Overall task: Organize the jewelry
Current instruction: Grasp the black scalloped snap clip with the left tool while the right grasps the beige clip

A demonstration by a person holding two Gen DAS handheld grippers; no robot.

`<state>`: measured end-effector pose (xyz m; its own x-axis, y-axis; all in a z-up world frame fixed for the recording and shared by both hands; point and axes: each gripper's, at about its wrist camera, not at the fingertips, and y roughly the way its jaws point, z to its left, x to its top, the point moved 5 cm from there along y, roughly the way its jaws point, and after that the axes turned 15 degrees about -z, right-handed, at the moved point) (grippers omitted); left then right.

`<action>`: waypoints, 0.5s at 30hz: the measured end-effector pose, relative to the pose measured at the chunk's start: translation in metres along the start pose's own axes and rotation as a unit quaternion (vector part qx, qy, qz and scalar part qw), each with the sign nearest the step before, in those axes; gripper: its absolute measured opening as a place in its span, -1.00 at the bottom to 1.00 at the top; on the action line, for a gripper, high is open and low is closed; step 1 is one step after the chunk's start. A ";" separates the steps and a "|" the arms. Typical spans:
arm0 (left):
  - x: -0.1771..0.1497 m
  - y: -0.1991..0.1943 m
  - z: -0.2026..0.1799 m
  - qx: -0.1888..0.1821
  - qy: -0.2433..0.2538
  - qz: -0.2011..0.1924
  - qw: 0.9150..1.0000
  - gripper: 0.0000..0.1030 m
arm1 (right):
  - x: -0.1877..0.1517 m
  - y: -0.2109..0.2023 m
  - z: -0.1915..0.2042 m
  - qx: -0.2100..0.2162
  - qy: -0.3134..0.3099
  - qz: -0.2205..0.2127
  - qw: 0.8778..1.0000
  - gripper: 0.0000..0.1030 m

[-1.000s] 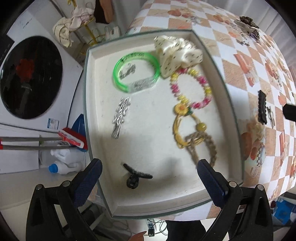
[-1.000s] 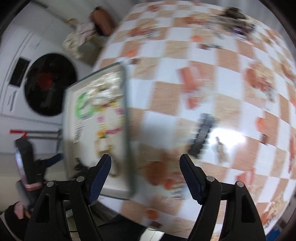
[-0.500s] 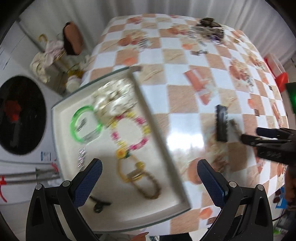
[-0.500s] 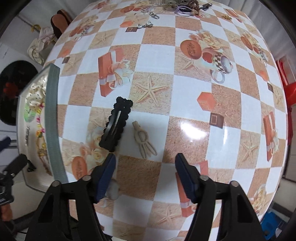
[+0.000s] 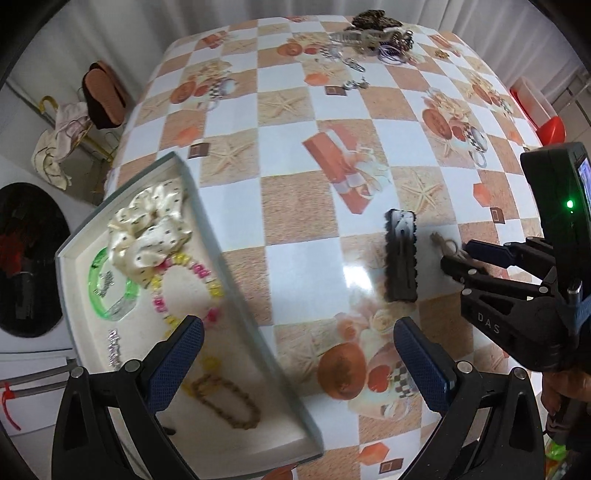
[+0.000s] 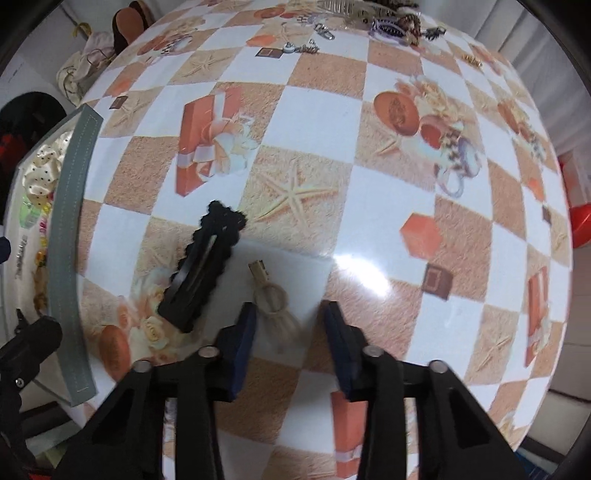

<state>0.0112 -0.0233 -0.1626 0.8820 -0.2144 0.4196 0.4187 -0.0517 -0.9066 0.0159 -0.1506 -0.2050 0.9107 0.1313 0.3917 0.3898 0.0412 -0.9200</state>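
Straddling beige clip point(image 6: 272, 300), right claw point(image 6: 290, 345) half-open

Checkered tablecloth point(image 5: 295, 122), washing machine point(image 5: 22, 258), white curtain point(image 5: 184, 14)

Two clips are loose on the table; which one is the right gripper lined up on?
The small beige clip: it lies between the open right gripper fingers. The black scalloped clip sits to its left, outside them.

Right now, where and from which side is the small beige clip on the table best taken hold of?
Probably across the beige clip at its ring-shaped middle, from above and from its wide end, where the right gripper already straddles it with open jaws. It lies flat, narrow end pointing away, clear of the black clip.
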 end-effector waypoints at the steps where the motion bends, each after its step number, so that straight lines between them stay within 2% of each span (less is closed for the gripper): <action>1: 0.001 0.002 -0.003 -0.002 0.002 0.001 1.000 1.00 | 0.000 -0.001 -0.001 -0.003 -0.001 -0.002 1.000 -0.47; 2: 0.003 0.004 -0.007 -0.004 0.004 0.002 1.000 1.00 | 0.000 -0.001 -0.003 -0.002 0.003 -0.004 1.000 -0.58; 9: 0.011 0.028 -0.035 -0.016 0.015 0.016 1.000 1.00 | 0.000 -0.003 -0.029 -0.009 0.034 -0.006 0.999 -0.58; 13: 0.014 0.048 -0.052 -0.034 0.017 0.032 0.999 1.00 | -0.004 -0.003 -0.046 -0.010 0.058 -0.005 0.998 -0.58; 15: 0.014 0.059 -0.059 -0.036 0.019 0.042 0.998 0.84 | -0.009 -0.007 -0.060 -0.007 0.067 -0.005 0.998 -0.58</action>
<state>0.0353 -0.0872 -0.2127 0.9040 -0.2583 0.3408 0.3253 -0.1020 -0.9401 0.0137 -0.2114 -0.2012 0.9166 -0.0025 0.3998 0.3997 0.0276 -0.9162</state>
